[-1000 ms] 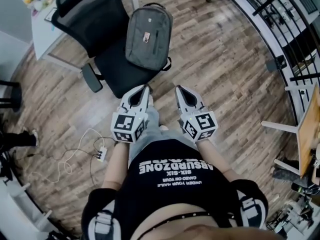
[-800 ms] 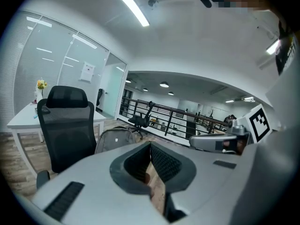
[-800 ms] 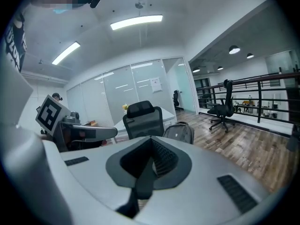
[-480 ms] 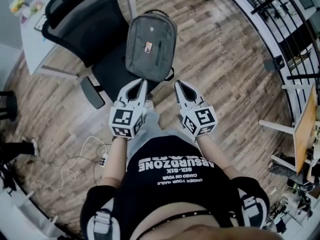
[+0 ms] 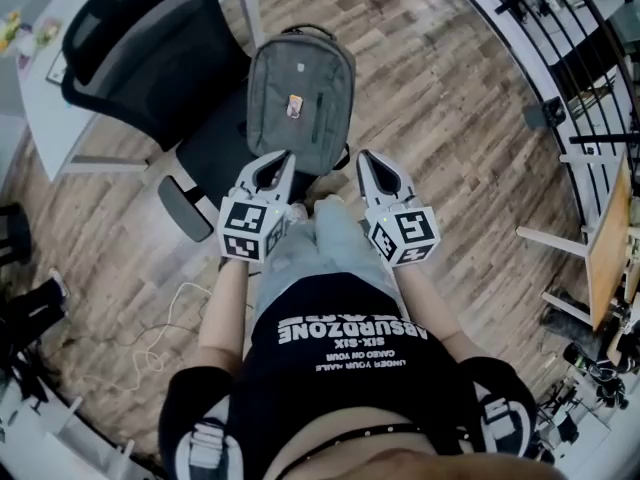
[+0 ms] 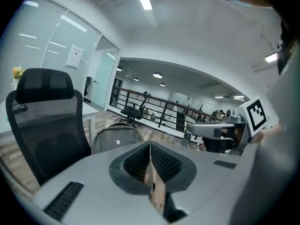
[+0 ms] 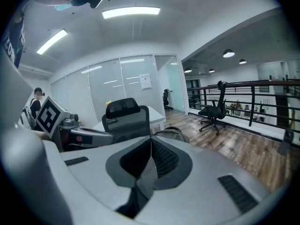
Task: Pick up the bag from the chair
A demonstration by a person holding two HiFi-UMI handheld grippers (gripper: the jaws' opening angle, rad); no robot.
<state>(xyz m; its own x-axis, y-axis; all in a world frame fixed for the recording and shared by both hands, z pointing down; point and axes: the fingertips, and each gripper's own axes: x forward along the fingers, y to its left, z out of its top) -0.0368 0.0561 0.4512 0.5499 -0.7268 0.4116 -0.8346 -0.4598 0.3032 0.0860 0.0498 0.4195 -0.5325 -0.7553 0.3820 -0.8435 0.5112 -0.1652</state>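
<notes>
Left gripper (image 5: 284,160) and right gripper (image 5: 366,158) are both sitting pinched together, empty, as we're holding them just short of the grey bag (image 5: 300,93), which is resting ungrabbed on the black chair (image 5: 130,58), so the whole pickup is waiting.

Head view: sits high over the person's torso (image 5: 350,368) and faces steeply down. Torso fills 6 o'clock, chair (image 5: 150,58) at 11, bag (image 5: 300,93) at 12, floor (image 5: 450,118) spreads far below.

Left gripper view: low, close behind the left gripper (image 6: 150,145), facing nearly level. Chair at 9, bag just past the jaws, right gripper (image 6: 191,126) at 3.

Right gripper view: set likewise. Left gripper at 9, railing (image 7: 251,102) at 3.

All three views share chair and bag.
</notes>
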